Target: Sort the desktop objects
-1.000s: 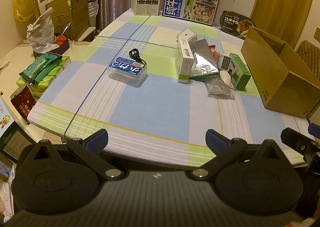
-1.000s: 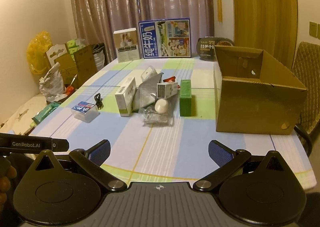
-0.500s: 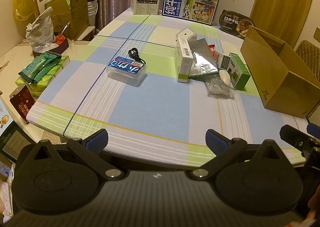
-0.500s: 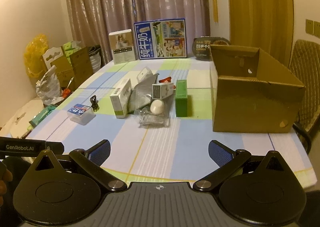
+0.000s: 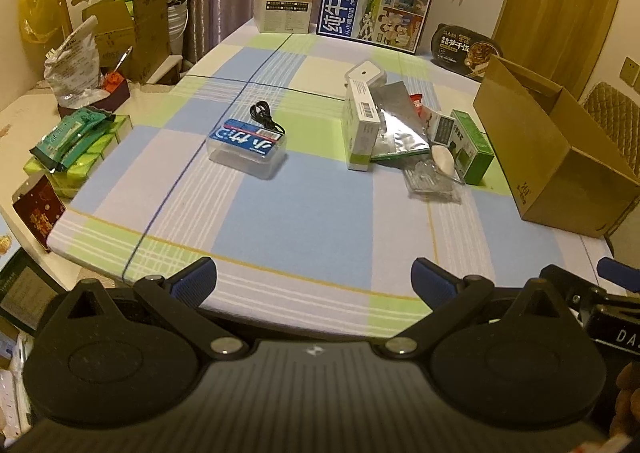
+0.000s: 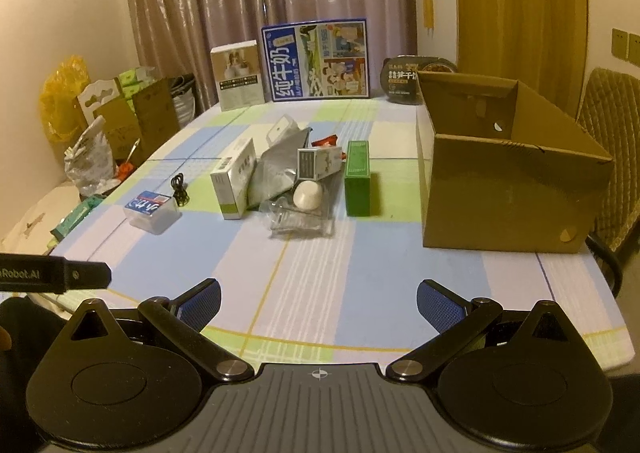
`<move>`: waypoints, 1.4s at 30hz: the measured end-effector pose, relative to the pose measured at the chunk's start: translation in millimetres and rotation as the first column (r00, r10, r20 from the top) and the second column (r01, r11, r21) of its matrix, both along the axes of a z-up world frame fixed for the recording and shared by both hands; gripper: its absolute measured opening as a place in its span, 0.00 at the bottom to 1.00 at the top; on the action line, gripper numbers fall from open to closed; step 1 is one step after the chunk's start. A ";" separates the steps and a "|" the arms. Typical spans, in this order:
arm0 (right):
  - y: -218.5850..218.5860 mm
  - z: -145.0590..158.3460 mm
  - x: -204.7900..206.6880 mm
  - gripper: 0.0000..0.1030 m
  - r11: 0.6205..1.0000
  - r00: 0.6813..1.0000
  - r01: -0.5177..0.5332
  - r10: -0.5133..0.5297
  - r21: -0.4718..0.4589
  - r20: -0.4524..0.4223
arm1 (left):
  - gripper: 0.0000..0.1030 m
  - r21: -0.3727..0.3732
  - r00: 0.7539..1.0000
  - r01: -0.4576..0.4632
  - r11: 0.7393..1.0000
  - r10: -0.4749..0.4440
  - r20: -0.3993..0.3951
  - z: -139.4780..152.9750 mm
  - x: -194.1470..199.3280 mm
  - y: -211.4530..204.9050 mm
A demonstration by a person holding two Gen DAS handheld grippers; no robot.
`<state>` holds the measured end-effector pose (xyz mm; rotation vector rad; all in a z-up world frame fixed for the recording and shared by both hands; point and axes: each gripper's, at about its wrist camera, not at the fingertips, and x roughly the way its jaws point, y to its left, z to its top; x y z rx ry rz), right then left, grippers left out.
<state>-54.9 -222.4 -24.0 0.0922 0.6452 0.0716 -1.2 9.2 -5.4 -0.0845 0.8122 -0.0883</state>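
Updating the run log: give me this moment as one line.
left gripper: open, empty | right gripper: open, empty | both at near table edge | cardboard box: empty | pile: untouched

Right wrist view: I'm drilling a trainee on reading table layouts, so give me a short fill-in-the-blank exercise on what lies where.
1. The green box lies between the pile of packets and the brown ____ box.
2. The black cable lies coiled just behind the clear plastic box with the ____ label.
3. Both tongs, left and right, are ____ and hold nothing.
4. The white egg-shaped object rests on a clear ____ packet.

Missing words: cardboard; blue; open; plastic
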 end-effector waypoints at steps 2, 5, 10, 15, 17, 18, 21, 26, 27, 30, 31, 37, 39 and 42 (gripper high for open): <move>-0.2 0.4 0.2 0.98 1.000 1.000 -0.006 0.006 -0.006 0.005 | 0.99 -0.005 1.000 -0.009 1.000 0.009 -0.003 1.2 2.1 3.3; 0.8 3.4 1.6 0.98 1.000 1.000 -0.016 0.017 -0.024 0.025 | 0.99 0.001 1.000 -0.026 1.000 0.026 0.000 2.0 5.5 8.7; 0.5 7.9 11.8 0.98 0.999 0.999 -0.018 0.019 -0.038 0.044 | 0.99 0.025 0.999 -0.042 0.999 0.042 0.028 6.2 13.7 20.9; 4.1 10.7 24.4 0.98 0.999 0.999 -0.020 0.022 -0.041 0.049 | 0.99 0.034 0.997 -0.072 0.997 0.071 0.037 9.8 27.2 38.7; 7.6 11.3 30.4 0.98 0.999 0.998 -0.031 0.033 -0.033 0.047 | 0.99 0.036 0.996 -0.077 0.996 0.076 0.038 9.9 34.4 45.3; 10.0 11.2 33.2 0.98 0.999 0.998 -0.039 0.040 -0.032 0.046 | 0.99 0.041 0.996 -0.080 0.996 0.078 0.038 9.3 37.7 48.0; 19.6 10.7 44.4 0.98 0.997 0.997 -0.063 0.065 -0.036 0.041 | 0.99 0.048 0.997 -0.073 0.996 0.071 0.031 7.3 51.2 54.8; 33.8 5.6 64.2 0.98 0.997 0.997 -0.070 0.072 -0.043 0.033 | 0.99 0.103 0.999 -0.044 0.994 0.041 0.030 0.9 78.2 58.9; 35.8 4.7 68.1 0.98 0.996 0.997 -0.074 0.076 -0.043 0.030 | 0.99 0.104 0.999 -0.029 0.994 0.025 0.033 -1.0 84.5 59.3; 43.2 0.8 81.7 0.96 0.994 0.995 -0.096 0.098 -0.045 0.024 | 0.99 0.128 0.998 0.031 0.991 -0.037 0.042 -7.7 102.8 59.9; 46.0 -1.0 86.0 0.95 0.993 0.994 -0.104 0.105 -0.049 0.023 | 0.99 0.134 0.996 0.071 0.988 -0.077 0.042 -10.4 109.4 60.2; 61.3 -15.9 114.8 0.85 0.985 0.987 -0.163 0.163 -0.062 -0.001 | 0.99 0.179 0.976 0.216 0.960 -0.218 -0.008 -29.5 147.9 64.4; 68.0 -21.5 128.1 0.82 0.982 0.984 -0.178 0.178 -0.066 -0.011 | 0.99 0.162 0.969 0.247 0.955 -0.247 -0.022 -37.0 161.0 69.6; 81.0 -30.8 153.8 0.75 0.976 0.978 -0.208 0.207 -0.072 -0.020 | 0.99 0.179 0.957 0.289 0.940 -0.288 -0.035 -47.8 177.7 74.8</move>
